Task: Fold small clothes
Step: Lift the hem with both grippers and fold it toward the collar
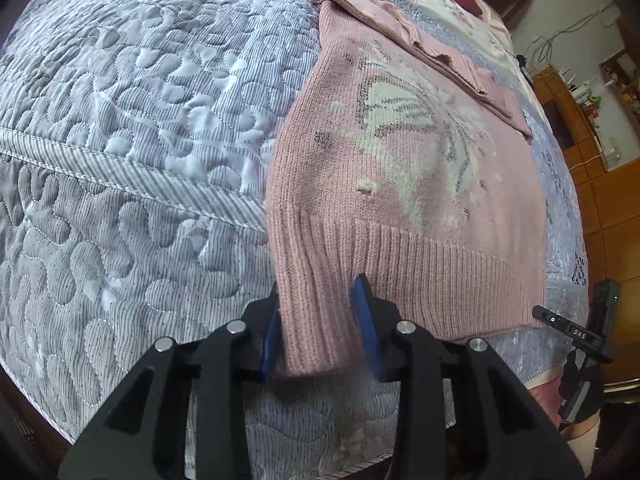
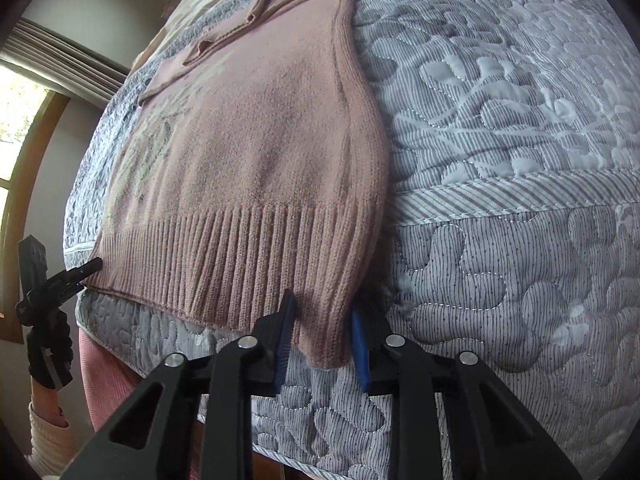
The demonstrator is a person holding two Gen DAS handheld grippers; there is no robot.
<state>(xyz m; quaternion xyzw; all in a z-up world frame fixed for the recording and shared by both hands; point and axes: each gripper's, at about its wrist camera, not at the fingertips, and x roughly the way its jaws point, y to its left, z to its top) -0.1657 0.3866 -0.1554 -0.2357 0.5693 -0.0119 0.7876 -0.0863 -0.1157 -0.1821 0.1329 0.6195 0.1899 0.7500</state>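
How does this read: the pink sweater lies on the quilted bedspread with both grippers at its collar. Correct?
Not quite. The grippers are at the ribbed hem, not the collar. The left wrist view shows the left gripper on one hem corner, and the right wrist view shows the right gripper on the other. The pink sweater does lie on the quilted bedspread.

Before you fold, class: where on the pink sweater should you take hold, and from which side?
Grip the sweater by the two corners of its ribbed hem, coming from the near edge of the bed. It lies flat with the hem nearest, corners reaching that edge and free to pinch. The left gripper and right gripper pinch one each.
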